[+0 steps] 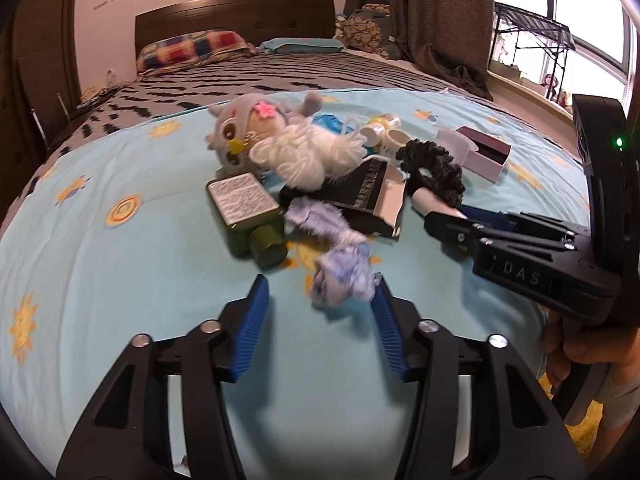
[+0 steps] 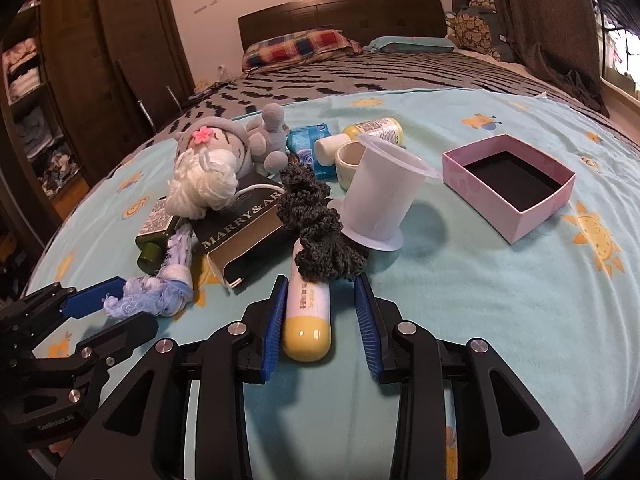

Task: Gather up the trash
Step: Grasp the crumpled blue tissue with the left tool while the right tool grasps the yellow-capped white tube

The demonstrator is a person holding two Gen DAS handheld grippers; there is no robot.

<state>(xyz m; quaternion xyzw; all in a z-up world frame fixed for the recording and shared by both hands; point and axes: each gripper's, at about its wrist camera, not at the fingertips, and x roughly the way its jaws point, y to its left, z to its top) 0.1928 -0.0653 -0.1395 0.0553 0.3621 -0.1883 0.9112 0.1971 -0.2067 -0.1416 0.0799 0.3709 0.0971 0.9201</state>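
Pink box (image 2: 510, 188) empty, left fingers (image 1: 320, 312) and right fingers (image 2: 320, 312) parted, gripping nothing

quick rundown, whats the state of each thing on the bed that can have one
pink box: open, empty
clear cup: upside down
black carton: lying down, end flap open
green bottle: on its side, capped
yellow-capped tube: lying between right gripper pads, not yet clamped
left gripper: open around pale blue cloth
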